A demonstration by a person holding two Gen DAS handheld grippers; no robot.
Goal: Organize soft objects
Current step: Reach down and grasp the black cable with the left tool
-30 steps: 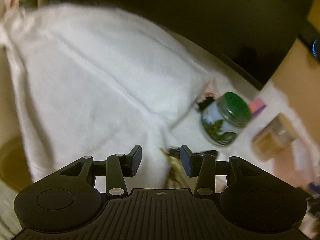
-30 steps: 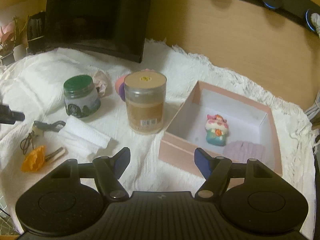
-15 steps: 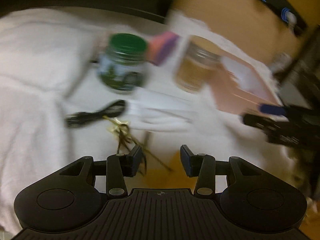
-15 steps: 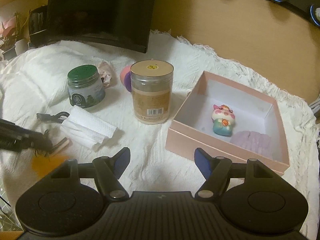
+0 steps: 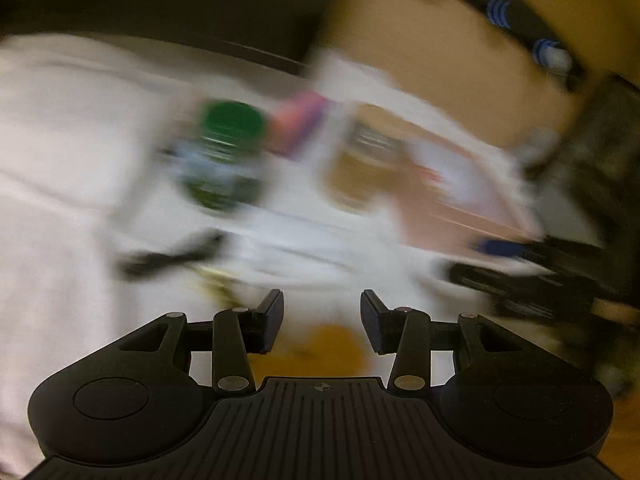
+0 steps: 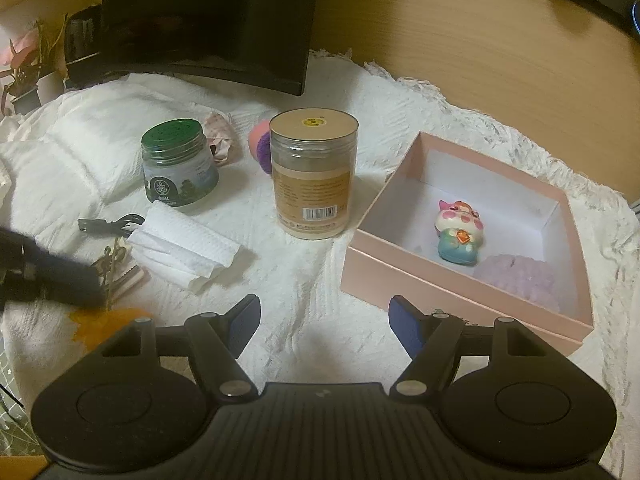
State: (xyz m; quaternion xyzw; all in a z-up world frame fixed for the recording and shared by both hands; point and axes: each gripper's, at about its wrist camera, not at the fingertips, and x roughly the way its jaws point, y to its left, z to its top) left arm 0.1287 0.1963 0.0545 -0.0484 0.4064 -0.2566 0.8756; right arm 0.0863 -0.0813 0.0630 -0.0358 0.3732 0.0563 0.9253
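A pink open box [image 6: 460, 300] sits at the right on a white cloth. It holds a small squishy pig figure [image 6: 458, 236] and a lilac fluffy item [image 6: 520, 280]. An orange soft flower [image 6: 108, 320] lies at the left front, also blurred in the left wrist view [image 5: 324, 346]. A pink and purple ball [image 6: 258, 146] sits behind the tan jar. My left gripper [image 5: 322, 320] is open just above the orange flower. My right gripper [image 6: 322, 322] is open and empty over the cloth in front of the box.
A green-lidded jar [image 6: 178, 164], a tall tan jar [image 6: 314, 174], a folded white tissue [image 6: 188, 246], a black clip [image 6: 108, 224] and a pale crumpled cloth [image 6: 220, 136] lie on the white cloth [image 6: 320, 264]. A black monitor [image 6: 208, 20] stands behind.
My left gripper swung right from the bare cloth and came down over the orange flower, its view blurred. My right gripper moved slightly forward, staying open.
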